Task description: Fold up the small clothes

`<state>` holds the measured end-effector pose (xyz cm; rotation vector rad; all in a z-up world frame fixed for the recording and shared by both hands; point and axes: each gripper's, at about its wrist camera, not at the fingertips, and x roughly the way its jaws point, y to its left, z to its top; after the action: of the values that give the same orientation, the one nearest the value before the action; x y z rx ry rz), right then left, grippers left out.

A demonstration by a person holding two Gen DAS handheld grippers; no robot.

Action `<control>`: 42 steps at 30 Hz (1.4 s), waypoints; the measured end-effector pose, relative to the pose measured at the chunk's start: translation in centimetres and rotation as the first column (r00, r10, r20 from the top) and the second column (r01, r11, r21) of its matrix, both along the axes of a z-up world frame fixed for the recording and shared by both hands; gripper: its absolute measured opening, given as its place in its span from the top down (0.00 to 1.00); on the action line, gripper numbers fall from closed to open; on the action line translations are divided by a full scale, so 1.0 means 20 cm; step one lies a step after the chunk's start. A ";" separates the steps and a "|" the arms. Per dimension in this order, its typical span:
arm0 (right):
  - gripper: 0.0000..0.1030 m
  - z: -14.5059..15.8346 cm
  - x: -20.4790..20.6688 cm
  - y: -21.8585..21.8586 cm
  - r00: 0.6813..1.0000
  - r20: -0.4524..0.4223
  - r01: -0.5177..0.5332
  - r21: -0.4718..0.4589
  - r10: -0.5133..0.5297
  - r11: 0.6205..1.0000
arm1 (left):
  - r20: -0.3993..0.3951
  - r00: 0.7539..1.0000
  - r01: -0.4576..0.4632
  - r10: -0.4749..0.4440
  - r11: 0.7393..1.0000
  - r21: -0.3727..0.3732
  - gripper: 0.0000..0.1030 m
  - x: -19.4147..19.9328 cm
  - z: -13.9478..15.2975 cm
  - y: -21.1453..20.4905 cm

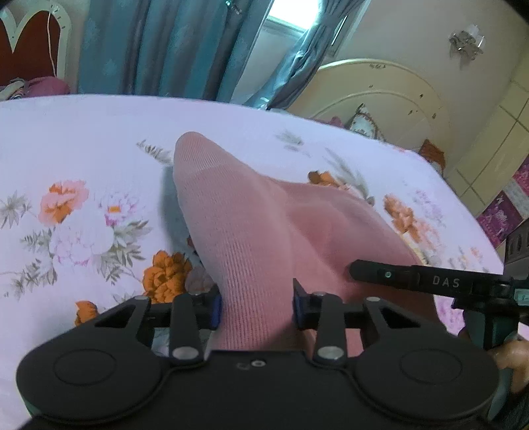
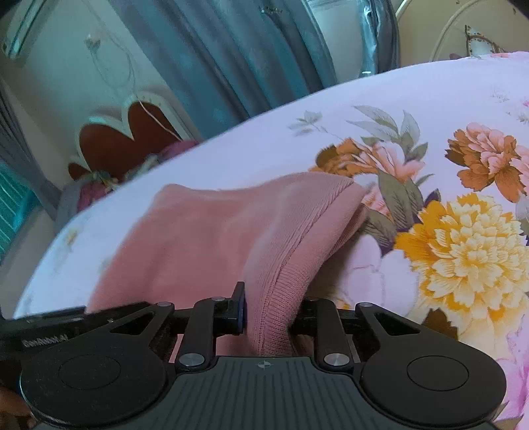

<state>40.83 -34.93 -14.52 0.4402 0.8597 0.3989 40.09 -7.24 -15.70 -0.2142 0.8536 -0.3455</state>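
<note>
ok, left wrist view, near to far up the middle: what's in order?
left hand-held gripper shut on the pink garment → floral bedsheet → teal curtains → window.

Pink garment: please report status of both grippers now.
Left gripper shut on pink garment. Right gripper shut on its ribbed edge. Garment lifted over floral bedsheet. Nothing in the way.

Floral bedsheet [image 1: 82,139], teal curtains [image 1: 158,46], cream headboard [image 1: 380,89], perhaps a wall lamp [image 1: 466,43].
</note>
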 end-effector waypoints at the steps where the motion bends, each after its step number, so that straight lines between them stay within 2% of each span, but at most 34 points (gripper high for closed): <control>1: 0.79 0.02 -0.01 0.01 1.000 0.006 0.001 0.011 -0.001 1.000 | 0.008 1.000 0.006 -0.006 1.000 -0.006 0.65 -0.01 0.02 0.00; 6: 0.80 0.14 -0.05 0.11 0.999 0.034 -0.013 0.048 0.011 0.999 | 0.043 0.999 0.018 -0.017 1.000 -0.013 0.66 -0.06 0.11 0.04; 11: 0.80 0.23 -0.10 0.29 0.998 0.053 -0.032 0.075 0.028 0.997 | 0.065 0.998 0.003 -0.002 1.000 -0.025 0.66 -0.14 0.20 0.21; 17: 0.80 0.32 -0.14 0.70 0.993 0.088 -0.086 0.076 0.079 0.993 | 0.094 0.995 -0.029 0.032 0.999 -0.033 0.66 -0.21 0.28 0.59; 22: 0.80 0.35 -0.16 1.15 0.994 0.095 -0.070 0.079 0.063 0.994 | 0.104 0.994 -0.030 0.035 0.998 -0.050 0.66 -0.22 0.29 1.02; 31: 0.80 0.27 -0.03 1.90 0.991 0.086 -0.109 0.105 0.100 0.989 | 0.102 0.991 -0.088 0.088 0.996 -0.006 0.66 -0.19 0.25 1.71; 34: 0.81 0.18 0.03 2.07 0.989 0.071 -0.134 0.072 0.129 0.988 | 0.085 0.990 -0.116 0.115 0.993 0.007 0.66 -0.19 0.17 1.88; 37: 0.81 0.08 0.07 2.17 0.991 0.051 -0.121 -0.001 0.121 0.993 | 0.041 0.987 -0.157 0.156 0.987 0.022 0.64 -0.19 0.03 2.02; 39: 0.80 0.01 0.11 2.16 0.996 0.025 -0.087 -0.062 0.089 0.994 | 0.012 0.985 -0.171 0.171 0.985 0.010 0.55 -0.20 -0.07 2.08; 40: 0.80 -0.02 0.12 2.15 0.997 0.008 -0.082 -0.081 0.083 0.993 | 0.033 0.985 -0.170 0.169 0.985 0.007 0.52 -0.21 -0.08 2.09; 42: 0.80 -0.07 0.13 2.16 0.996 -0.010 -0.089 -0.130 0.088 0.988 | 0.058 0.985 -0.164 0.162 0.986 0.041 0.38 -0.20 -0.08 2.07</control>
<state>43.37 8.21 -15.82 0.2829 0.9063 0.4207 36.10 34.22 -17.24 -0.2296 0.7832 -0.1780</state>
